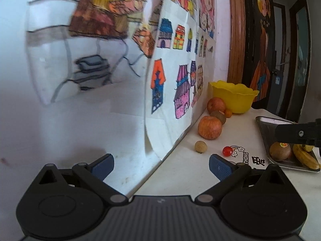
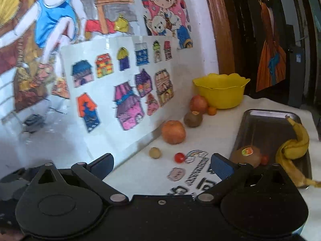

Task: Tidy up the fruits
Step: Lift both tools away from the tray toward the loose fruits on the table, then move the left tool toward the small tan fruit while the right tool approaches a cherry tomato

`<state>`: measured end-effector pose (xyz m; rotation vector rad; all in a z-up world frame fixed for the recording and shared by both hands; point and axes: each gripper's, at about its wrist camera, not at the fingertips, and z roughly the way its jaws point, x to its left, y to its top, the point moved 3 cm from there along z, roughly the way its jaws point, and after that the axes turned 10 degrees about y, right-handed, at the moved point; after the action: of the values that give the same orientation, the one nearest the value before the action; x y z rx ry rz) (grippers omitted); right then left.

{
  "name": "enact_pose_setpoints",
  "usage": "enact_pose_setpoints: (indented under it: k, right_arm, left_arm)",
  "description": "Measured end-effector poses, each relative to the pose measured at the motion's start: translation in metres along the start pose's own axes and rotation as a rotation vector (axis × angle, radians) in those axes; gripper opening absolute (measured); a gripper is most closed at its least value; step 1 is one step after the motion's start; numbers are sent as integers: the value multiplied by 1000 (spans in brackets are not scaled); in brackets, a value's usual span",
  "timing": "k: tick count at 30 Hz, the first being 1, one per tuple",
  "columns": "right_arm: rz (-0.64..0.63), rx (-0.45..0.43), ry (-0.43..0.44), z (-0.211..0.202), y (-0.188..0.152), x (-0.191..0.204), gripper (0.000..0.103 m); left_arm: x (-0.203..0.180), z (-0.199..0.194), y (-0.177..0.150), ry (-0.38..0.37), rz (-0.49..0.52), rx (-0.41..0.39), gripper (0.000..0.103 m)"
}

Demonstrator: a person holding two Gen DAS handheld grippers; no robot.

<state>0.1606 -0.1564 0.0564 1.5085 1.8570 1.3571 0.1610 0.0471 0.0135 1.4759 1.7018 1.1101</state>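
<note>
Facing a wall of taped-up drawings (image 1: 170,84) from the left wrist: left gripper (image 1: 160,165) spread wide, nothing between the blue pads (image 1: 219,168), held above a white tablecloth (image 1: 236,128). Lined up along the wall, running away from the camera: small tan fruit (image 1: 200,146), near apple (image 1: 209,127), kiwi (image 1: 218,116), small orange (image 1: 228,112), far apple (image 1: 216,104), yellow bowl (image 1: 233,96) at the back. Cherry tomato (image 1: 227,151) just right of the tan fruit. At right, metal tray (image 1: 264,128) holding a stickered kiwi (image 1: 279,151) and bananas (image 1: 305,157), long axis slanting down toward the lower right; part of the other gripper's black body (image 1: 299,133) crossing over the tray.

Seen from the right wrist: right gripper (image 2: 162,165) equally wide, gripping nothing, near the tray's (image 2: 260,124) front corner. On the tray, kiwi (image 2: 247,154) at the near end with a second cherry tomato (image 2: 264,159) touching it; bananas (image 2: 295,144) lying lengthwise along the right rim, stem pointing to the far end, tips curling toward the camera. Same row of loose fruit along the wall, leading to the bowl (image 2: 220,94).
</note>
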Motion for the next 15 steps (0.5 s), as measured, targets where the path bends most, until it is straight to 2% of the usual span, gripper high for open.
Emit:
enact_pose_setpoints:
  k: [7,15]
  right_arm:
    - [-19,42,-73,21,3,-39,102]
    - [-27,94,-100,40,-5,-69,102]
  left_arm:
    - [-19,23,1,-20,20,27,103]
    - [-40,50,-3,-50,50,63,103]
